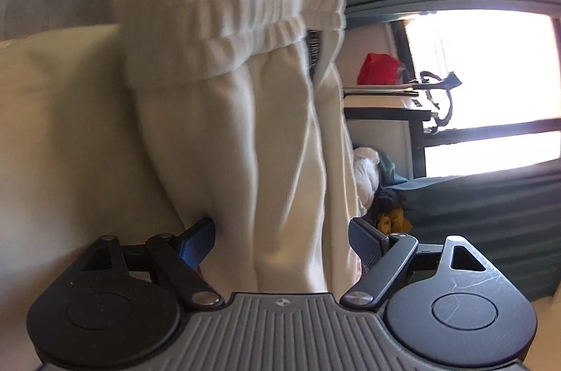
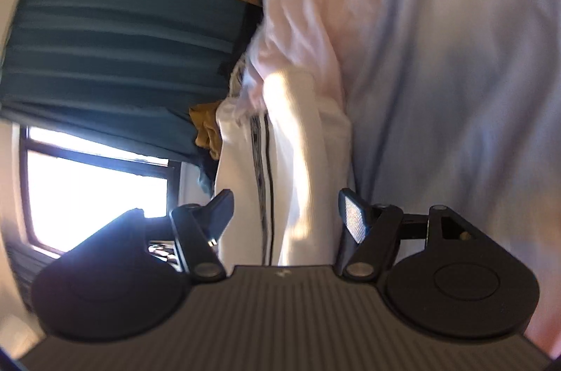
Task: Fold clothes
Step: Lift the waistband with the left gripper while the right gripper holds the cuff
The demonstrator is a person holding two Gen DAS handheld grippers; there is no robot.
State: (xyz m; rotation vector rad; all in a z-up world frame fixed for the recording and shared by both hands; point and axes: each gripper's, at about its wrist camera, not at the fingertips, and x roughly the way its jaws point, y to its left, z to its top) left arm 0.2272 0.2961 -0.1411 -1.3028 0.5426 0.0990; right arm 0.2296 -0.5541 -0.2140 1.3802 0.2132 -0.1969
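White track pants [image 1: 245, 111] with a ribbed elastic waistband [image 1: 231, 20] lie on a cream bed sheet [image 1: 63, 125]. My left gripper [image 1: 282, 237] is open, its jaws wide apart on either side of the pants' fabric, without pinching it. In the right wrist view the same white pants [image 2: 291, 160] show a black side stripe [image 2: 261, 167]. My right gripper [image 2: 285, 213] is open too, with the fabric running between its spread jaws. Both views are rolled sideways and blurred.
A pale blue-white sheet [image 2: 455, 73] fills the right wrist view's right side. A pile of other clothes, pink-white [image 2: 298, 2] and mustard [image 2: 207, 129], lies beyond. Teal curtains [image 2: 115, 31], a bright window [image 1: 484, 83], a shelf with a red item [image 1: 378, 69].
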